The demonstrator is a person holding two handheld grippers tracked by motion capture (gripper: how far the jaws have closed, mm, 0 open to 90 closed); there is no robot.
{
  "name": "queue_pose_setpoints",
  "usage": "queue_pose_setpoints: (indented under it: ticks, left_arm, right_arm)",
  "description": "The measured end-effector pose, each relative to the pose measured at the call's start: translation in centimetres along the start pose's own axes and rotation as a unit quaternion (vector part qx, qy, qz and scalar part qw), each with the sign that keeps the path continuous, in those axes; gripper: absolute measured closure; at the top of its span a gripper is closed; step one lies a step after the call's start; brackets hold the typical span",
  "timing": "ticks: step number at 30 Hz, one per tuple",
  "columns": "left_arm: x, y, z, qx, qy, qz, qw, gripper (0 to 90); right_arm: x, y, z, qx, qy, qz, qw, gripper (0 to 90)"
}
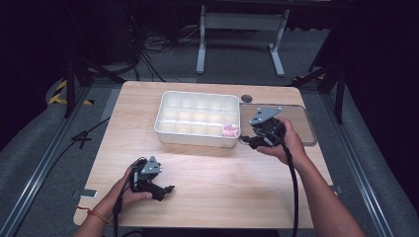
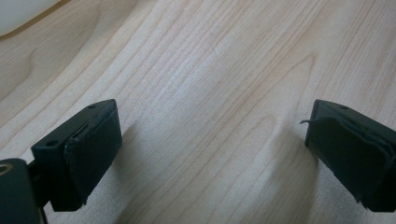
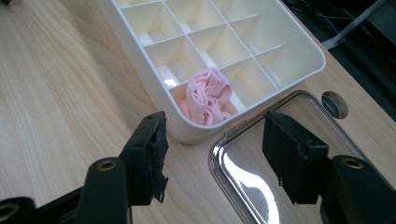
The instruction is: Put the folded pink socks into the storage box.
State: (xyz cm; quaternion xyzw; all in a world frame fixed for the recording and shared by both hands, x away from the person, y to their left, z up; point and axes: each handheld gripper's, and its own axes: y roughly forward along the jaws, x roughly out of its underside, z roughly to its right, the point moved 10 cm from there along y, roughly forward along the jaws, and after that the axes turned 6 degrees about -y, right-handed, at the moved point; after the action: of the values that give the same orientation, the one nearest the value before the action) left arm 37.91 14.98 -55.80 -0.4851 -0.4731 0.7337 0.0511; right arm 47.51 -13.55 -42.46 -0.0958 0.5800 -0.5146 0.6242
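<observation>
A pink cloth (image 3: 208,95) is seen bundled in a corner cell of the white divided tray (image 1: 165,129) — placement judged done; the right gripper (image 3: 215,154) is spread and empty; the left gripper (image 2: 210,154) is spread above bare table (image 2: 201,70).

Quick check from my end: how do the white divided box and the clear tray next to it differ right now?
The white divided box is opaque, deep-walled and split into many compartments; the clear tray is see-through, shallow and undivided. The box holds a bunched pink cloth in its corner compartment nearest the tray; the tray holds nothing. The right gripper, jaws apart and gripping nothing, sits over the tray's near corner, beside the box. Both are rounded rectangles lying flat on the wooden table, side by side.
</observation>
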Motion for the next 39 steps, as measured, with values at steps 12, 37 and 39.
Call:
queue_pose_setpoints:
  ticks: [12,37,39]
  left_arm:
    - [0.0,0.0,0.0,0.0,0.0,0.0,1.0,4.0]
    - [0.0,0.0,-0.1,-0.001,0.001,-0.001,1.0,3.4]
    - [0.0,0.0,0.0,-0.001,0.0,-0.001,1.0,3.5]
  right_arm:
    - [2.3,-1.5,-1.9,-0.004,-0.024,-0.011,0.9997,40.1]
    - [11.5,-1.2,-4.7,0.005,0.016,-0.002,0.9999,32.5]
    - [12.4,-1.1,-4.9,0.001,0.03,0.006,0.9995,32.4]
